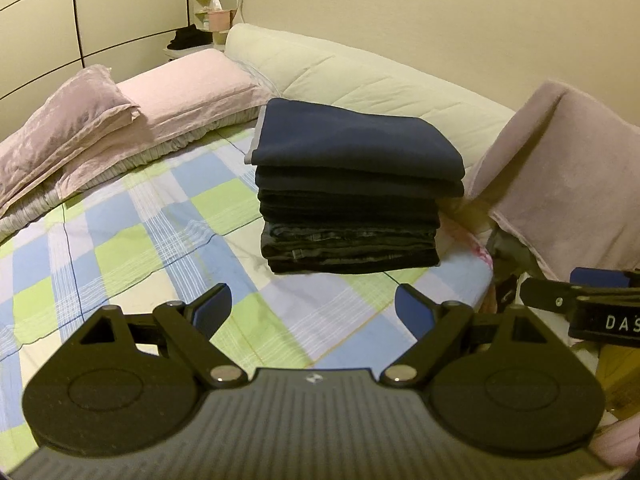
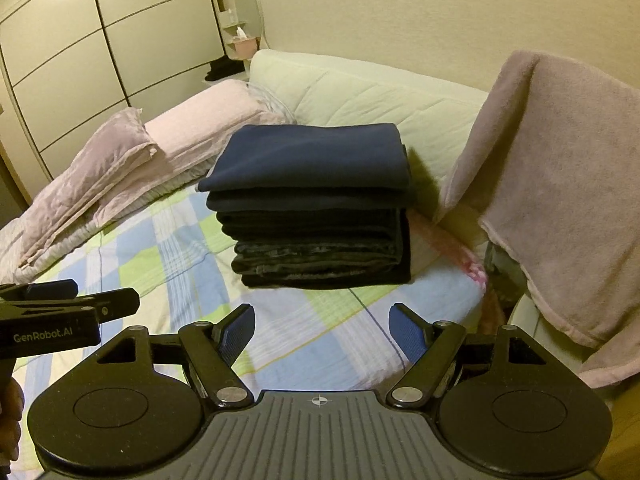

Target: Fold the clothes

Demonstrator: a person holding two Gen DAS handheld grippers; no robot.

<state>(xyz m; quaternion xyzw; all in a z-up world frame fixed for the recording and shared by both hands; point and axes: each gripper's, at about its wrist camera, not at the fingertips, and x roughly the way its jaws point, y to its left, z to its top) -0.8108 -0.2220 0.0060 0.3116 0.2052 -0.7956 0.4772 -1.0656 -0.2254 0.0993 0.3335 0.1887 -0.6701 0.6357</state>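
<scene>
A neat stack of several folded dark garments [image 1: 352, 196] stands on the checked bedsheet [image 1: 132, 232], with a navy one on top [image 1: 352, 140]. It also shows in the right wrist view [image 2: 316, 208], navy top piece [image 2: 316, 156]. My left gripper [image 1: 312, 308] is open and empty, hovering above the sheet short of the stack. My right gripper [image 2: 322, 330] is open and empty, also short of the stack. Each gripper shows at the other view's edge: the right one [image 1: 580, 300], the left one [image 2: 80, 300].
Pink pillows and a folded pink quilt [image 1: 100, 120] lie at the bed's head on the left. A cream padded headboard [image 1: 380, 84] runs behind the stack. A pink towel [image 2: 560, 184] hangs over something at the right. A wardrobe [image 2: 100, 52] and a small vanity [image 2: 244, 32] stand behind.
</scene>
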